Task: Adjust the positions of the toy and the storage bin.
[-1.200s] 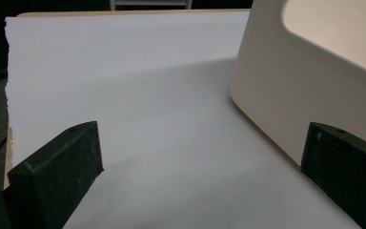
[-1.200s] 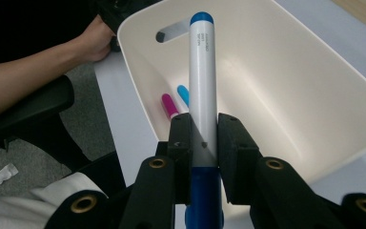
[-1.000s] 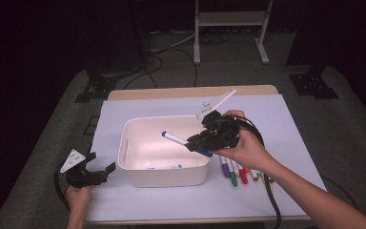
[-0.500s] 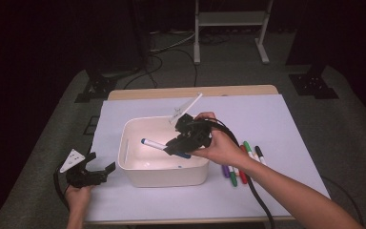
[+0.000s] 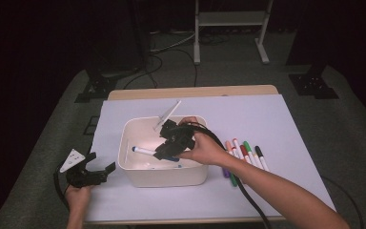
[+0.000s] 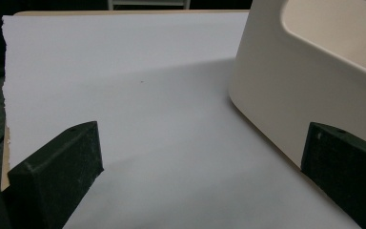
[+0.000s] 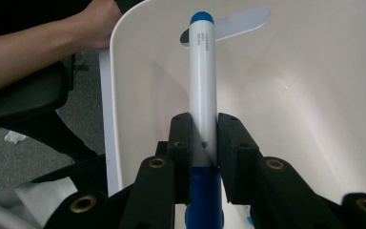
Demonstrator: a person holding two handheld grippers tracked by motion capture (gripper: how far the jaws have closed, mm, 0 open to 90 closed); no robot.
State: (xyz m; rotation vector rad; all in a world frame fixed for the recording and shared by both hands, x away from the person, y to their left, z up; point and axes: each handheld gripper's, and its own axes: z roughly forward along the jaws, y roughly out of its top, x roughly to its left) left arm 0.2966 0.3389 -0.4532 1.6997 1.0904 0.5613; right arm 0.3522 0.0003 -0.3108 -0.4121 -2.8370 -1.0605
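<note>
My right gripper (image 5: 161,153) is inside the white bin (image 5: 190,175), shut on a blue marker (image 5: 145,150) whose white barrel points left, low over the bin's floor. In the right gripper view the jaws clamp the blue marker (image 7: 203,86) near its blue cap end, the white bin's wall (image 7: 138,71) curving behind it. My left gripper (image 5: 101,171) rests on the white paper left of the bin, open, with nothing between its jaws. In the left gripper view the bin's outer wall (image 6: 286,90) stands close by the right jaw. Several more markers (image 5: 243,153) lie on the paper right of the bin.
White paper (image 5: 267,119) covers the wooden table (image 5: 190,92). A thick black cable (image 5: 248,200) trails from my right gripper along the forearm. Dark floor, stand legs (image 5: 228,28) and cables lie beyond the table's far edge.
My right gripper has carried the blue marker leftward and down, from the bin's right rim into the bin. The left gripper has stayed where it was.
</note>
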